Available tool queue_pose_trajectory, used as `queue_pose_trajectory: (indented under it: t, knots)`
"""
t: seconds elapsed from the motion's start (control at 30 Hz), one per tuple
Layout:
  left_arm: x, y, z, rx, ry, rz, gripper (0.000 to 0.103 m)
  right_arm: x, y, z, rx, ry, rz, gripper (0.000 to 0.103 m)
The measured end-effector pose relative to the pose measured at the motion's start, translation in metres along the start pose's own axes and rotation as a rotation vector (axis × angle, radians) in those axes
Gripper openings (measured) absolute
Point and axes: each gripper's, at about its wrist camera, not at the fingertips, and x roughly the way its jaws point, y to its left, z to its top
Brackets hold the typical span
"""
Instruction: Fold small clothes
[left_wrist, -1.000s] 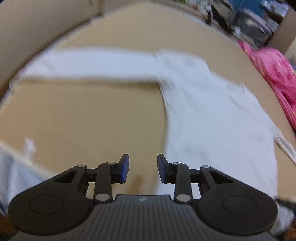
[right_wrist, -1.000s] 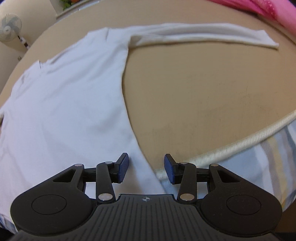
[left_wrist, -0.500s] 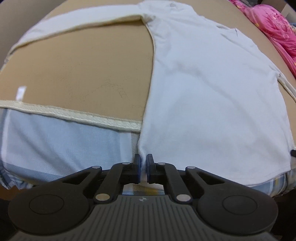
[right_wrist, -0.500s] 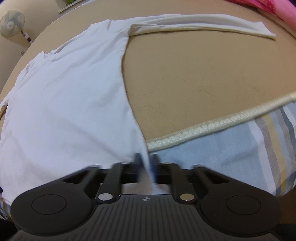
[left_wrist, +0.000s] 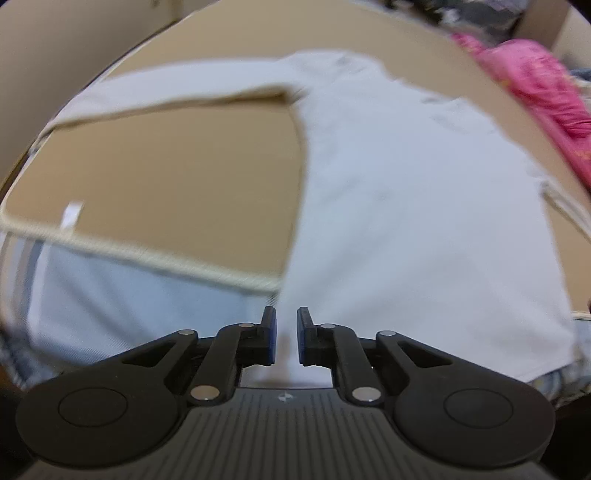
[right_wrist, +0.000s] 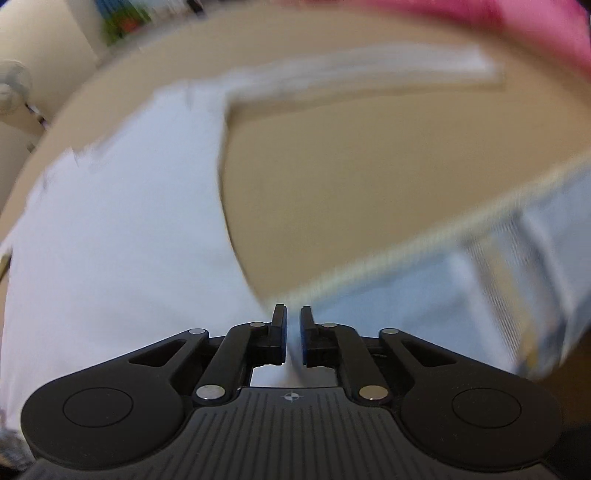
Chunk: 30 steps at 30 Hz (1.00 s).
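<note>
A white long-sleeved shirt (left_wrist: 406, 206) lies flat on a tan mat (left_wrist: 177, 177), sleeves spread out to both sides. My left gripper (left_wrist: 286, 334) is at the shirt's bottom left hem corner, its jaws a small gap apart with white cloth between them. In the right wrist view the shirt (right_wrist: 122, 236) fills the left half, with its right sleeve (right_wrist: 369, 74) stretched across the top. My right gripper (right_wrist: 293, 334) is at the bottom right hem corner, jaws nearly closed with a strip of cloth between them. Both views are blurred.
The mat has a pale braided edge (left_wrist: 155, 262) and lies over a blue striped sheet (left_wrist: 122, 299), also visible at the right in the right wrist view (right_wrist: 498, 280). A pink garment (left_wrist: 543, 85) lies at the far right. A fan (right_wrist: 11, 92) stands at the left.
Both grippers closed on the shirt's bottom hem corners half a second ago. Now both sets of jaws have parted slightly, and both cameras have tilted and moved.
</note>
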Motion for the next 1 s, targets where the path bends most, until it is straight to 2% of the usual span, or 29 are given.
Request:
queue_pose_trajectory:
  t: [0.07,0.1,0.17,0.2,0.23,0.27,0.33,0.4,0.47,0.57,0.63,0.73,0.83,0.9,1.0]
  knots:
    - [0.005,-0.008,0.001,0.02,0.013,-0.036,0.014,-0.003,0.01,0.0,-0.04,-0.029,0.055,0.028]
    - [0.012,-0.012,0.0,0.028,0.038,-0.045,0.015,0.003,0.015,-0.002,-0.059,0.002,0.083,0.034]
    - [0.034,-0.018,-0.003,0.046,0.125,-0.036,0.017,0.028,0.021,-0.008,-0.097,0.141,0.083,0.042]
    - [0.045,-0.021,-0.005,0.059,0.173,-0.017,0.017,0.043,0.023,-0.014,-0.115,0.226,0.039,0.042]
    - [0.053,-0.022,-0.006,0.064,0.203,0.007,0.017,0.048,0.026,-0.018,-0.122,0.24,0.014,0.042]
    - [0.053,-0.023,-0.004,0.059,0.192,0.016,0.017,0.047,0.029,-0.017,-0.126,0.217,0.008,0.042]
    - [0.042,-0.027,0.0,0.067,0.125,0.001,0.019,0.036,0.035,-0.009,-0.128,0.15,0.054,0.042]
    - [0.031,-0.032,0.004,0.076,0.053,-0.013,0.027,0.026,0.038,-0.003,-0.126,0.082,0.095,0.042]
    - [0.026,-0.037,0.008,0.089,0.0,-0.003,0.034,0.025,0.043,-0.002,-0.126,0.06,0.095,0.042]
    - [0.024,-0.049,0.014,0.131,-0.079,0.041,0.034,0.023,0.049,-0.004,-0.13,0.02,0.083,0.042]
    - [0.021,-0.055,0.018,0.155,-0.136,0.063,0.035,0.016,0.053,0.001,-0.141,-0.062,0.086,0.042]
    - [0.01,-0.06,0.022,0.168,-0.231,0.078,0.046,-0.012,0.062,0.009,-0.147,-0.244,0.146,0.042]
    - [-0.004,-0.068,0.025,0.18,-0.338,0.093,0.048,-0.037,0.076,0.029,-0.183,-0.378,0.177,0.043]
    - [-0.016,-0.072,0.025,0.184,-0.392,0.104,0.049,-0.056,0.076,0.047,-0.216,-0.455,0.194,0.051]
    - [-0.02,-0.075,0.027,0.193,-0.453,0.126,0.062,-0.07,0.072,0.07,-0.294,-0.542,0.189,0.064]
